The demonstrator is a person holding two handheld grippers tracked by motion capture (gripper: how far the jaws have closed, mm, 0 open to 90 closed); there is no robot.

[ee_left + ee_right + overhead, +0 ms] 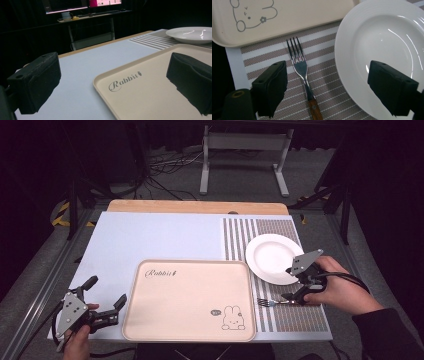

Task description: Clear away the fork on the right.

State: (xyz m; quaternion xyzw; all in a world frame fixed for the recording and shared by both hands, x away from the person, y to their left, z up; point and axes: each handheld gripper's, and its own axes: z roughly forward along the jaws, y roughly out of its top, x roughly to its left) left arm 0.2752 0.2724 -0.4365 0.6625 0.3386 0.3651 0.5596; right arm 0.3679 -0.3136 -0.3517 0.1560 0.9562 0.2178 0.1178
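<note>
A fork (pixel 302 67) with a wooden handle lies on the striped mat, tines toward the beige tray; it shows small in the high view as the fork (pixel 267 303). My right gripper (pixel 291 282) hovers over it, jaws wide apart, and nothing is gripped. In the right gripper view the fork sits between the jaws near the left one, and the right jaw hangs over the white plate (pixel 384 47). My left gripper (pixel 106 292) rests open at the table's front left, beside the tray (pixel 150 320). The tray (pixel 150 100) bears a "Rabbit" print.
The white plate (pixel 272 257) sits on the striped mat (pixel 300 320) at the right, close to the tray's right edge. A white sheet (pixel 150 237) covers the table. A metal stand (pixel 245 150) and cables lie on the floor beyond.
</note>
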